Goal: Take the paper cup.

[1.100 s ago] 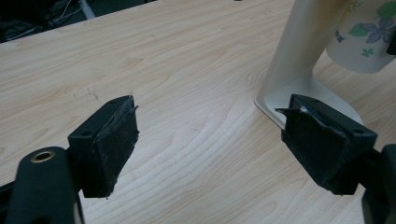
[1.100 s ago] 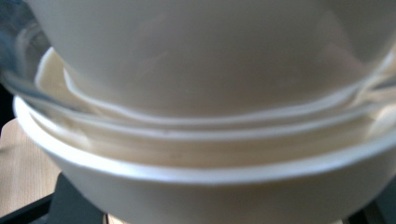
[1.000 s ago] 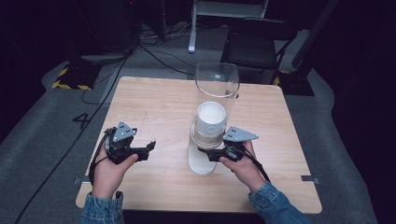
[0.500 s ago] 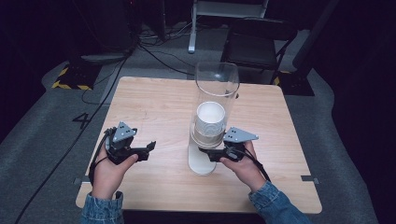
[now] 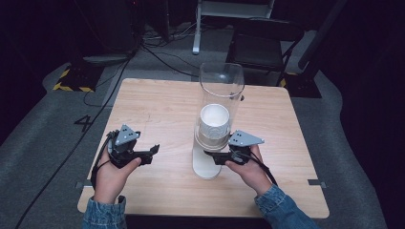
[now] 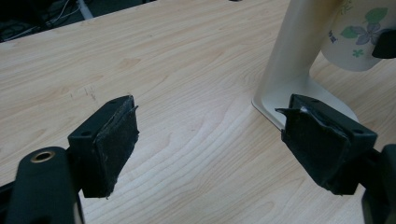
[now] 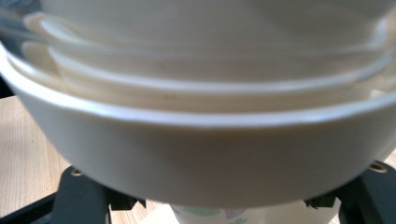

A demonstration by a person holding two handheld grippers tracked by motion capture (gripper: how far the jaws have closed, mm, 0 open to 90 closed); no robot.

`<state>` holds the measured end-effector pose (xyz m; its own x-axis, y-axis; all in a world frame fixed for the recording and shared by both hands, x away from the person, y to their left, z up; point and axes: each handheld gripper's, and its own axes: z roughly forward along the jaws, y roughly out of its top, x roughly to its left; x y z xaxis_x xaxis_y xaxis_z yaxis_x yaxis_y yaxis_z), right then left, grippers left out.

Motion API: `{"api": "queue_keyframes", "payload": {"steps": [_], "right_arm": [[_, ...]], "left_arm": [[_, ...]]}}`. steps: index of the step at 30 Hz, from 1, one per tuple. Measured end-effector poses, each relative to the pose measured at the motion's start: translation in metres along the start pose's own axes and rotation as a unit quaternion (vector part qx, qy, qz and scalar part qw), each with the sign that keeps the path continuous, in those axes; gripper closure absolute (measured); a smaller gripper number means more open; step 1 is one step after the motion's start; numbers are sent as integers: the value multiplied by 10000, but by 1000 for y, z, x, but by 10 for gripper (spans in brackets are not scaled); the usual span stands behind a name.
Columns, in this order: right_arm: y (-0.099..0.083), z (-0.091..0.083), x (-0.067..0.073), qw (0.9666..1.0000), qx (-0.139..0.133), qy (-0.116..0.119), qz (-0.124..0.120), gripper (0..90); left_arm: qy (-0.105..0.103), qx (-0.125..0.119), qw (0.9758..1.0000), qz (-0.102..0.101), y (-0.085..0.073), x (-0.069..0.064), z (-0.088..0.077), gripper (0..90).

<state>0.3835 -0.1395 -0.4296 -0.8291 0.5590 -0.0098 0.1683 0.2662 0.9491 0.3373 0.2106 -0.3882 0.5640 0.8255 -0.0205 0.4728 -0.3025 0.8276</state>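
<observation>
A cup dispenser stands mid-table: a clear tube on a white stand, with a stack of white paper cups inside. The lowest cup, printed with flowers, hangs out under the white collar. My right gripper reaches in under that collar, one jaw on each side of the flowered cup. The jaws stand wide, and I see no squeeze on the cup. My left gripper is open over bare wood left of the stand, with nothing between its pads.
The wooden table is bare around the dispenser. Beyond its far edge are a dark chair, floor cables and a yellow-black striped block. Grey carpet surrounds the table.
</observation>
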Motion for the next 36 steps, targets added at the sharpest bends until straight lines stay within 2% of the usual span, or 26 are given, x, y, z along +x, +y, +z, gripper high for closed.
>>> {"api": "queue_keyframes", "payload": {"steps": [5, 6, 7, 14, 18, 19, 21, 23, 28, 32, 36], "right_arm": [[-1, 0, 1, 9999, 19, 31, 168, 308], [-2, 0, 1, 9994, 33, 95, 318, 308], [-2, 1, 1, 9993, 26, 106, 350, 309], [-3, 2, 2, 9994, -1, 112, 337, 308], [-5, 3, -1, 9997, -66, 130, 187, 308], [-5, 3, -1, 9999, -8, 103, 113, 313], [-11, 8, -3, 9994, 337, 65, -64, 338], [-27, 13, -5, 9992, 394, 62, 42, 346], [-27, 11, -5, 9991, 405, 86, 24, 328], [-30, 11, -5, 9985, 536, 106, 99, 323], [-32, 11, -5, 9981, 598, 131, 103, 324]], "left_arm": [[-18, 13, 10000, -21, 0, -1, 1, 183], [-15, 10, 10000, -14, 0, -1, 1, 183], [-20, 11, 10000, -12, 0, -1, 1, 183], [-26, -17, 10000, -55, -1, 0, 1, 183], [-47, -22, 10000, -52, -1, 0, 1, 183], [-48, -24, 10000, -52, -1, 0, 1, 183], [-57, -20, 10000, -50, -1, 0, 1, 183], [-45, -45, 10000, -45, 0, 0, 0, 183], [-51, -47, 10000, -45, 0, 1, 0, 183], [-63, -27, 9999, -89, -1, 1, 0, 183], [-65, -32, 10000, -49, -1, 1, 0, 183]]}}
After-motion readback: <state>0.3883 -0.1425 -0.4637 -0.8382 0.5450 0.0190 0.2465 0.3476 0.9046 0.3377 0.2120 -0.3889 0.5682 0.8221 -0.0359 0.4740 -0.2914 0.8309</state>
